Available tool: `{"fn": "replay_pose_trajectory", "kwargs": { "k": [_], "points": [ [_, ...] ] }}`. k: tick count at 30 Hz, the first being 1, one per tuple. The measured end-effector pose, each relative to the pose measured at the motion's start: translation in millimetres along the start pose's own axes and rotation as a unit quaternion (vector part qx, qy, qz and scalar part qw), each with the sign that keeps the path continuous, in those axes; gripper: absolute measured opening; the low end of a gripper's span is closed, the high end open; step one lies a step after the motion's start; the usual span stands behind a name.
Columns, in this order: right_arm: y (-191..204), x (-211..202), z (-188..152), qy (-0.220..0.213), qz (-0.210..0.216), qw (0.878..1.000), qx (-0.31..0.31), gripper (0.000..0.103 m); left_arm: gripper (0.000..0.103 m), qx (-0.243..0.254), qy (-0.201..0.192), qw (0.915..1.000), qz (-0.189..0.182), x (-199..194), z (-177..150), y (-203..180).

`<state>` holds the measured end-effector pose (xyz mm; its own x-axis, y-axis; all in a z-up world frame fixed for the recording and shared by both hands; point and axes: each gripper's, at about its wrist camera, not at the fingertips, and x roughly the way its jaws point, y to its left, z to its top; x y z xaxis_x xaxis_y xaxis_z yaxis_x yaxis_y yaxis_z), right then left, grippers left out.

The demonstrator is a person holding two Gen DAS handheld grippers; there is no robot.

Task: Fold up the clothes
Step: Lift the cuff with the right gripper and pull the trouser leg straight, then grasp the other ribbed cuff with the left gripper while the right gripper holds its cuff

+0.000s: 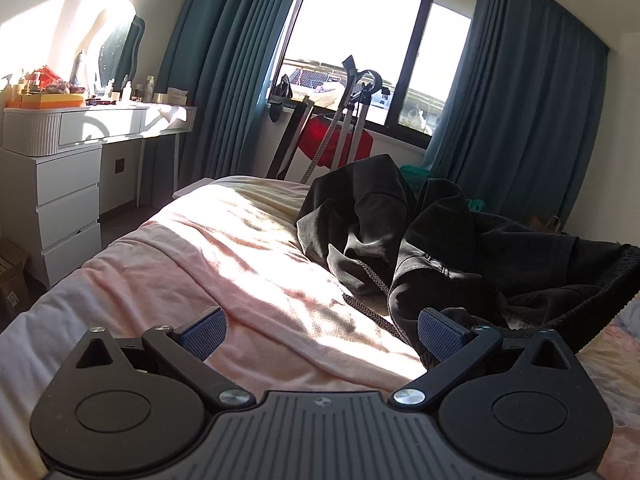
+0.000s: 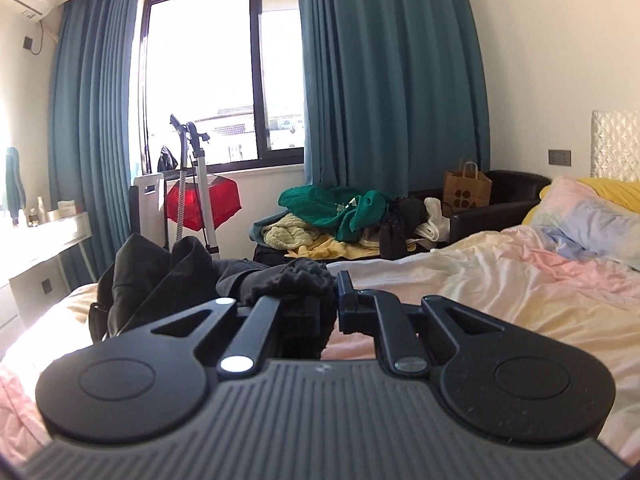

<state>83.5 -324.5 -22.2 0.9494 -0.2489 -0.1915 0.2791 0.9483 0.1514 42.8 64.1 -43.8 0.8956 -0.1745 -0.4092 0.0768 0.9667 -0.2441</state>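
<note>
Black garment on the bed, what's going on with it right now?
The black garment lies crumpled in a heap on the pink bedsheet, not yet spread or folded. The right gripper has its jaws closed on a fuzzy edge of it. The left gripper has its jaws wide open, low over the sheet beside the heap, its right-hand pad against the fabric but gripping nothing. A pile of other clothes waits beyond the bed.

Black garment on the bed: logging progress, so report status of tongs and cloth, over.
Left tongs open, empty, beside the black garment. Right tongs shut on its edge. Garment still crumpled on the bed, unfolded. Drawstring trailing loose.
</note>
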Motion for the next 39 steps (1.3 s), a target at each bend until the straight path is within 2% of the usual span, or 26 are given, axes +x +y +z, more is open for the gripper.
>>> {"fn": "replay_pose_trajectory", "kwargs": {
  "k": [3, 6, 10, 14, 18, 24, 25, 26, 27, 28, 29, 31, 34, 37, 39],
  "points": [
    [-30.7, -31.3, -8.0, 0.018, -0.001, 0.998, 0.063, 0.011, 0.103, 0.01, 0.015, 0.9996, -0.022, 0.0, -8.0, -10.3],
    [-50.9, -46.7, -28.5, 0.056, 0.001, 0.99, 0.13, 0.011, 0.103, 0.041, 0.031, 0.9981, -0.035, 3.2, -19.6, -28.9],
    [-61.6, -42.9, -62.8, 0.104, -0.032, 0.981, 0.163, 0.011, 0.103, 0.097, 0.039, 0.9936, -0.042, 11.1, -38.7, -60.1],
    [-71.5, -36.8, -68.7, 0.108, -0.031, 0.974, 0.199, 0.011, 0.103, 0.14, 0.047, 0.9876, -0.053, 26.6, -58.8, -86.5],
    [-77.4, -39.1, -74.2, 0.1, -0.02, 0.971, 0.217, 0.011, 0.103, 0.185, 0.061, 0.9803, -0.031, 54.0, -75.2, -109.3],
    [-87.4, -33.5, -84.3, 0.093, -0.044, 0.965, 0.24, 0.011, 0.098, 0.231, 0.077, 0.9696, 0.027, 101.9, -95.7, -131.7],
    [-88.0, -31.6, -86.4, 0.092, -0.047, 0.966, 0.236, 0.011, 0.095, 0.222, 0.072, 0.972, 0.026, 107.6, -94.7, -132.7],
    [-88.5, -29.7, -88.5, 0.09, -0.051, 0.967, 0.232, 0.012, 0.087, 0.206, 0.063, 0.9764, 0.018, 112.1, -92.3, -132.7],
    [-88.7, -27.4, -90.3, 0.091, -0.056, 0.967, 0.23, 0.012, 0.08, 0.186, 0.051, 0.9812, 0.001, 115.2, -89.2, -131.8],
    [-88.9, -25.1, -92.2, 0.092, -0.06, 0.967, 0.228, 0.012, 0.069, 0.164, 0.037, 0.9855, -0.023, 117.4, -85.6, -130.3],
    [-89.8, -22.4, -93.9, 0.096, -0.064, 0.966, 0.231, 0.012, 0.063, 0.144, 0.03, 0.9887, -0.031, 121.6, -82.2, -130.4],
    [-91.4, -20.6, -97.5, 0.097, -0.069, 0.964, 0.239, 0.012, 0.058, 0.109, 0.027, 0.9935, -0.02, 132.7, -76.0, -133.3],
    [-85.1, -18.6, -102.0, 0.104, -0.075, 0.969, 0.212, 0.012, 0.043, 0.073, 0.034, 0.9967, 0.01, 147.9, -65.5, -136.1],
    [-82.3, -19.9, -104.3, 0.111, -0.063, 0.971, 0.204, 0.011, 0.033, 0.033, 0.024, 0.999, 0.017, 144.8, -44.3, -132.0],
    [-79.2, -22.3, -103.1, 0.117, -0.041, 0.972, 0.202, 0.011, 0.027, 0.023, 0.001, 0.9994, 0.026, 134.3, -21.3, -127.5]
  ]
}}
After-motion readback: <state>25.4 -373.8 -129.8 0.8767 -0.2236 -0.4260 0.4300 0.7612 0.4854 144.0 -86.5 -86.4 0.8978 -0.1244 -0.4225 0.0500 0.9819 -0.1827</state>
